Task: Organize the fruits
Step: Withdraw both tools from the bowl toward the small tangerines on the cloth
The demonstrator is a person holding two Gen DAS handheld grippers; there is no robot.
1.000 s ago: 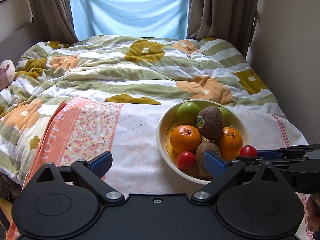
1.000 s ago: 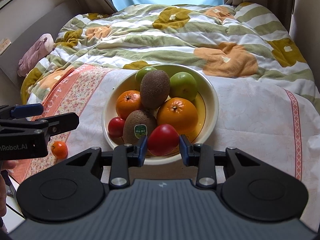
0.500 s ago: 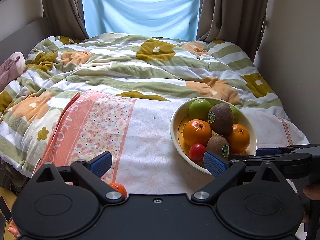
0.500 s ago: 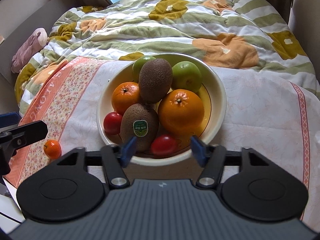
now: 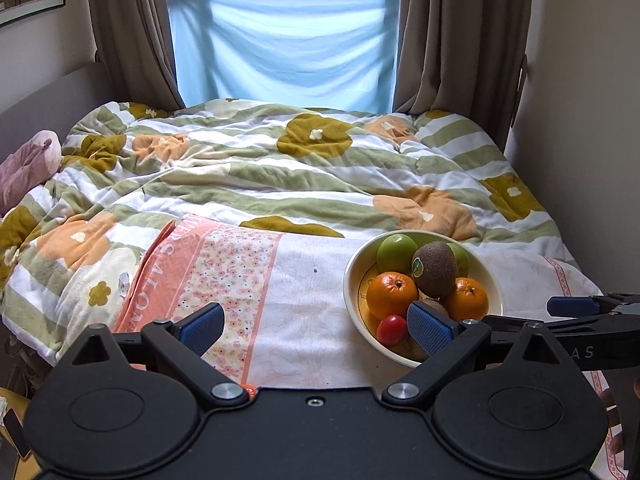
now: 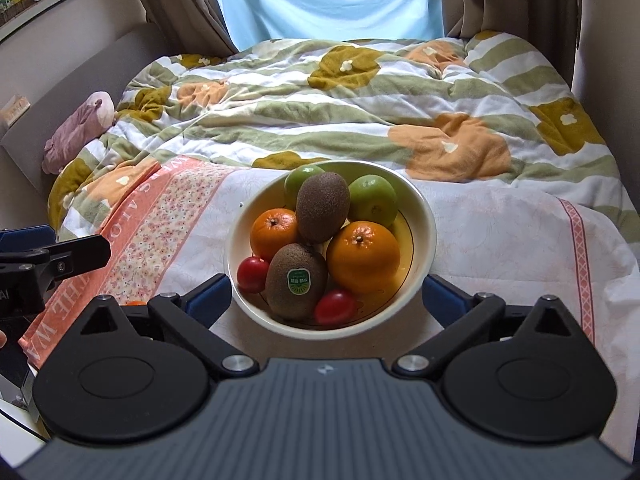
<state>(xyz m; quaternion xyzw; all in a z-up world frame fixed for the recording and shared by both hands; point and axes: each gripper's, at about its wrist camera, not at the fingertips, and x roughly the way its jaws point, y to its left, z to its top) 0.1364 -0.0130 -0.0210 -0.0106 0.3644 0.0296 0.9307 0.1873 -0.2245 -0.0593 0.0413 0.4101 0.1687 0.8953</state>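
Observation:
A cream bowl (image 6: 420, 216) (image 5: 352, 276) stands on the white cloth on the bed. It holds two kiwis (image 6: 322, 206), two oranges (image 6: 363, 257), two green apples (image 6: 374, 200) and two red tomatoes (image 6: 335, 307). My right gripper (image 6: 326, 300) is open and empty, pulled back in front of the bowl's near rim. My left gripper (image 5: 316, 326) is open and empty, left of the bowl. A small orange fruit (image 6: 134, 303) lies on the cloth's pink border, mostly hidden behind the fingers; a sliver also shows in the left wrist view (image 5: 250, 390).
A flowered duvet (image 5: 280, 168) covers the bed behind the cloth. A pink plush toy (image 6: 80, 124) lies at the far left. Walls close in on both sides. The cloth's near edge drops off the bed.
My right gripper opened and let the red tomato go into the bowl's front, then drew back. My left gripper drew back and to the left, away from the bowl.

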